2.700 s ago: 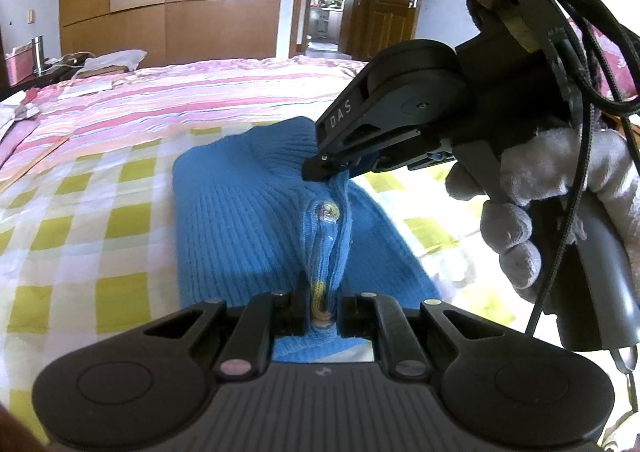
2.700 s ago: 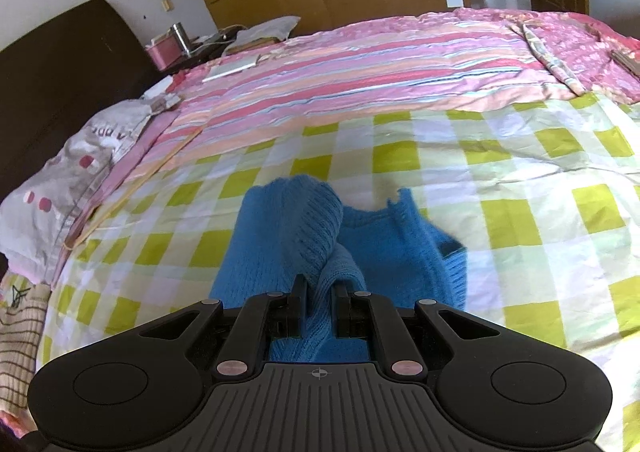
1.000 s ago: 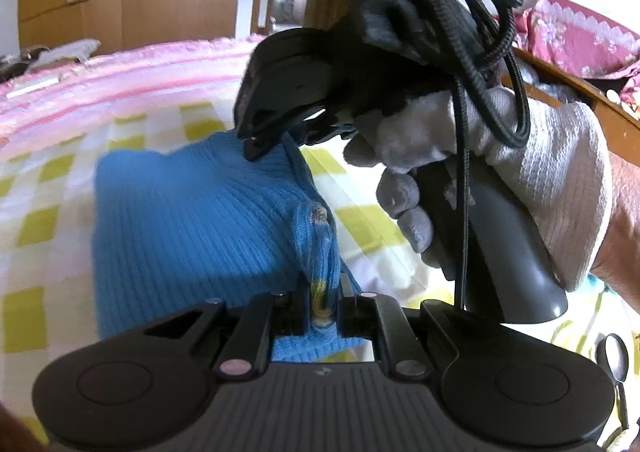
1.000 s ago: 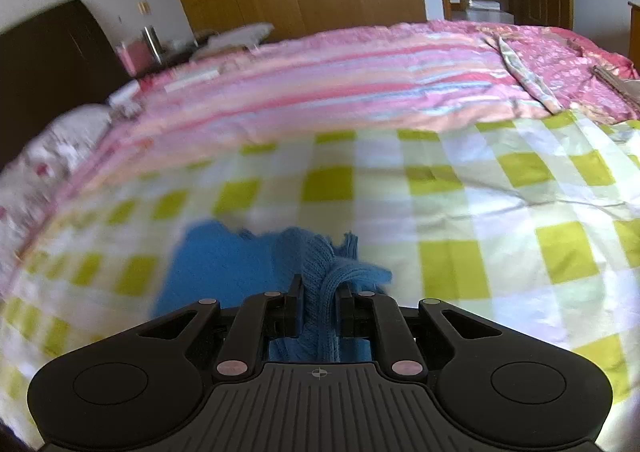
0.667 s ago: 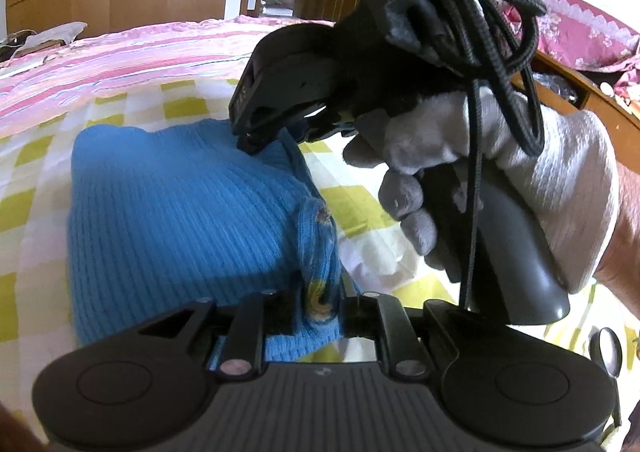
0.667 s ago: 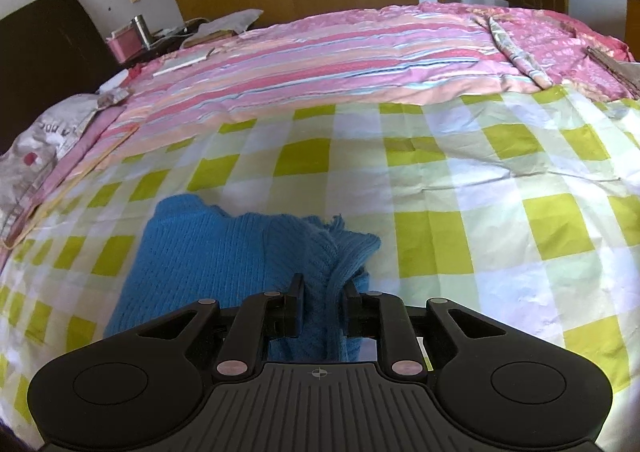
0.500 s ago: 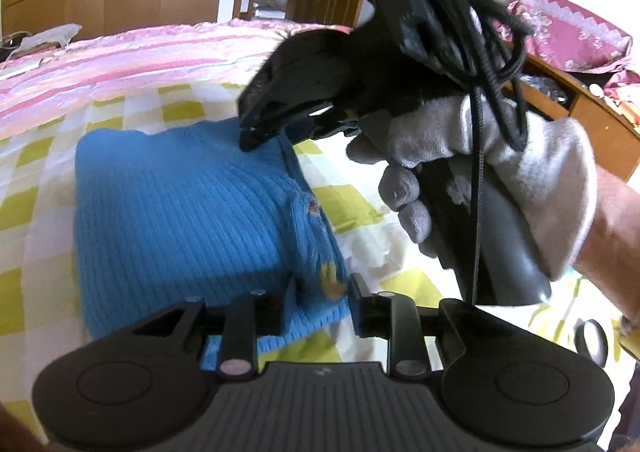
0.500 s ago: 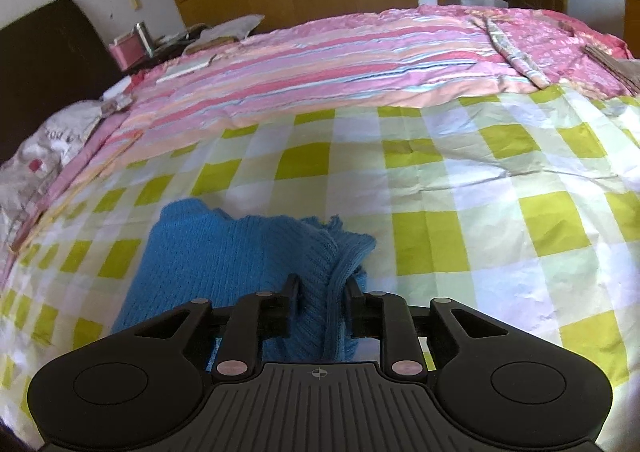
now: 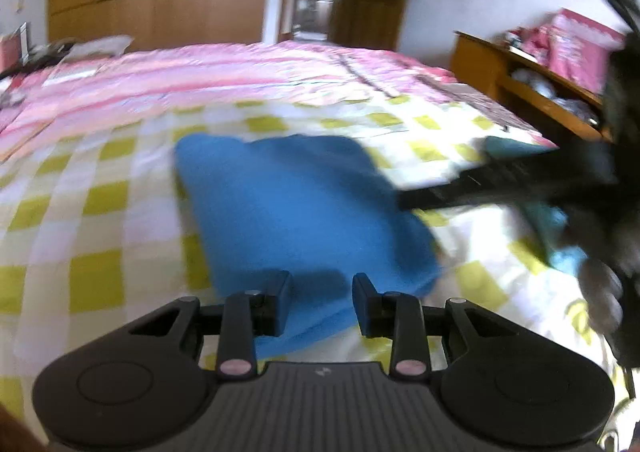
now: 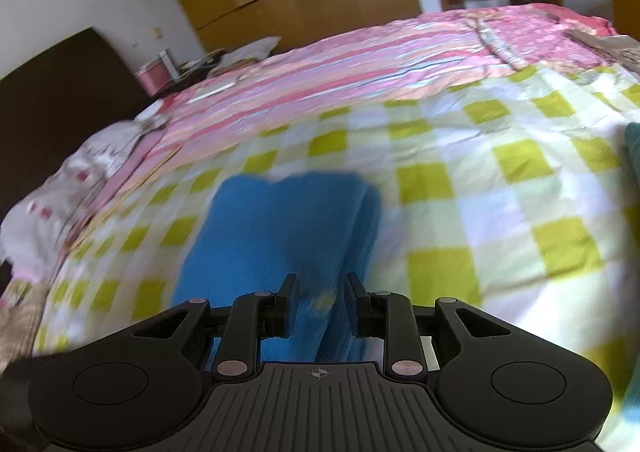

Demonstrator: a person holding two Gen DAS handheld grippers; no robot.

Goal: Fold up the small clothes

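Observation:
A blue knitted sweater (image 9: 304,208) lies folded flat on the yellow-and-white checked bedsheet (image 9: 100,236). My left gripper (image 9: 322,302) is open and empty, just above the sweater's near edge. In the left wrist view the right gripper shows as a dark blurred shape (image 9: 520,180) at the right, beside the sweater. In the right wrist view the sweater (image 10: 280,228) lies in front of my right gripper (image 10: 319,302), which is open with nothing held. Both views are blurred by motion.
A pink striped quilt (image 9: 224,72) covers the far half of the bed. A wooden shelf unit (image 9: 532,92) stands at the right. A teal garment (image 9: 552,216) lies right of the sweater. A dark headboard (image 10: 52,100) and pillow (image 10: 72,188) are at the left.
Both grippers have opened and let go of the sweater's edges. The sweater now lies flat, and both grippers have pulled back from it; the right one swung away to the right.

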